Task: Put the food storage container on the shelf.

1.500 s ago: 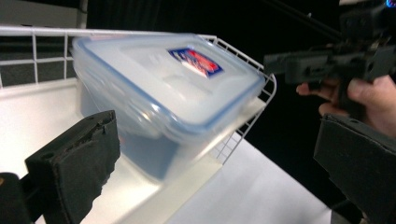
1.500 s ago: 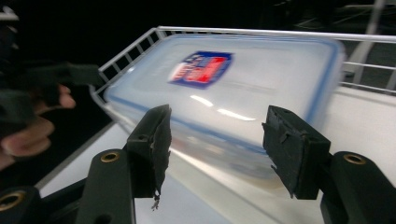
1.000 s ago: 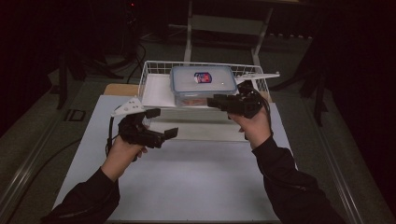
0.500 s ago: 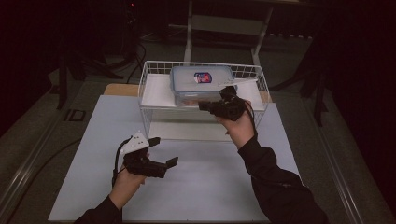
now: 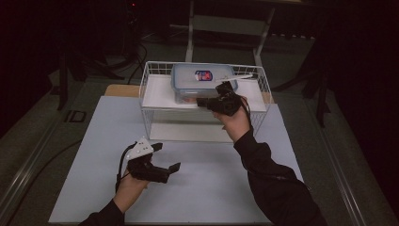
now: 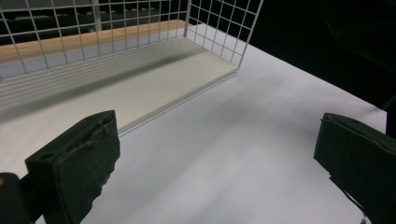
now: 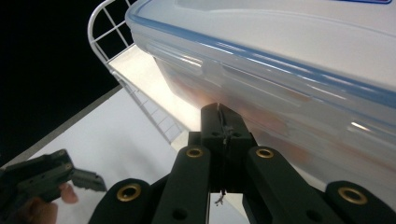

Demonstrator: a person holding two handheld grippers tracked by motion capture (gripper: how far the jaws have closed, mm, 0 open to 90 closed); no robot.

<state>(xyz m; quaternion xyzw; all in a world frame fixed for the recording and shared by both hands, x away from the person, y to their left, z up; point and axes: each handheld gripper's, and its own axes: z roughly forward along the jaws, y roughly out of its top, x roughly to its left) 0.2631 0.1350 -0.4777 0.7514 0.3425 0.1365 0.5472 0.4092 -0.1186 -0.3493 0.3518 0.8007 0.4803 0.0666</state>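
Clear plastic, blue-rimmed: the lidded food container point(image 5: 203, 82) sits on the top shelf of the white wire rack point(image 5: 153, 117). The right gripper point(image 5: 203, 101), jaws clenched together with nothing between, noses against its near side wall. The left gripper point(image 5: 168, 157) hangs released over the white table point(image 5: 211, 188), well apart from it.

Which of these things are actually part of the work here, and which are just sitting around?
In the work:
right claw, shut, at the lidded plastic box
white wire rack holding that box

Just there:
left claw, open above the white table sheet
metal stand behind
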